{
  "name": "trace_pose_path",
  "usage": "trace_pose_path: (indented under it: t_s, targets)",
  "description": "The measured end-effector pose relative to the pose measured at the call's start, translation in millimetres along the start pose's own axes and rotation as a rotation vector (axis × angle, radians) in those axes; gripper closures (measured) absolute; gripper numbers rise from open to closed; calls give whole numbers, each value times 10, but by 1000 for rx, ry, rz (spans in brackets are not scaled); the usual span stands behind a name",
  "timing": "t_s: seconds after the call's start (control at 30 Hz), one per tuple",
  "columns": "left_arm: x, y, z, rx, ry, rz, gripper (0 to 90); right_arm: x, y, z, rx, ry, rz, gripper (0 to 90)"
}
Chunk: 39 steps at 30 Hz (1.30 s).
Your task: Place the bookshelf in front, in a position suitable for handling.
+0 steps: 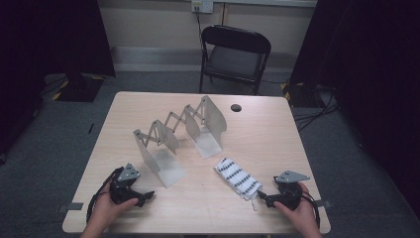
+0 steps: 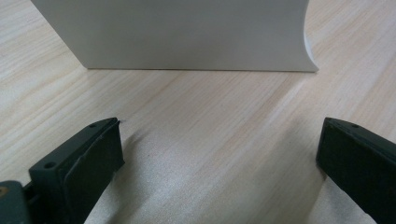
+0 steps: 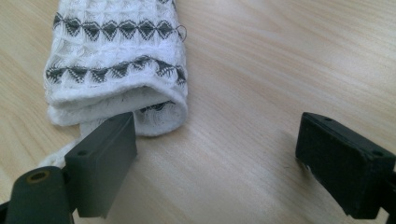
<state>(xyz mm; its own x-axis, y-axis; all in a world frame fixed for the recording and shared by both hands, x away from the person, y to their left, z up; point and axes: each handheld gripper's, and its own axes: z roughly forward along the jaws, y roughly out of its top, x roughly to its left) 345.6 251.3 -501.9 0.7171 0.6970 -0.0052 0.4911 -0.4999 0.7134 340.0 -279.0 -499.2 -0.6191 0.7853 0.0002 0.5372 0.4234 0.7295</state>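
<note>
Table (image 1: 277, 144): light wood-grain top with rounded corners and a dark round cable hole (image 1: 236, 107) near the far edge.
Chair (image 1: 235, 57): black folding chair stood beyond the table's far side, facing it.
Floor (image 1: 346, 163): grey carpet; cables lay at the right.
Wall (image 1: 153, 22): pale, with a socket (image 1: 202, 6) and a cord hanging from it.
Curtains (image 1: 54, 34): dark drapes hung at both sides.
Light: dim and even.

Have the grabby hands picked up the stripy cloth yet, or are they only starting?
Only starting, it seems. Nothing looks done: the folded patterned cloth lies flat on the table, beside the folding metal rack. The right gripper is open with one jaw close to the cloth's edge; the left gripper is open, facing the rack's end plate. Gripping and moving the cloth is probably still left.
</note>
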Motion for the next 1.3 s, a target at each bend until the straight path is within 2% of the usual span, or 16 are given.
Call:
trace_pose_path:
  t_s: [0.7, 0.83, 0.87, 0.97, 1.0, 1.07, 1.17, 1.3]
  targets:
    - [-5, -1, -2, -1, 8, -6, 3, -3, 2, 1, 0, 2, -2, 119]
    - [-5, -2, -6, -1, 11, -7, 9, 2, 4, -8, 0, -7, 11, 143]
    - [-5, -4, -10, -5, 15, -8, 16, 14, 24, -23, 21, -10, 8, 163]
    - [-10, -7, -11, -13, 14, -18, 37, 38, 57, -61, 18, -6, -7, 168]
    - [-6, -9, -16, -13, 18, -17, 44, 61, 93, -111, 4, 8, -6, 234]
    - [-10, -13, -23, -15, 22, -22, 53, 87, 131, -155, -12, 10, -11, 257]
    - [-22, -13, -31, -17, 26, -22, 83, 109, 176, -171, -23, 5, 2, 256]
    - [-35, -6, -68, -12, 37, -8, 152, 192, 296, -153, -39, 5, -14, 255]
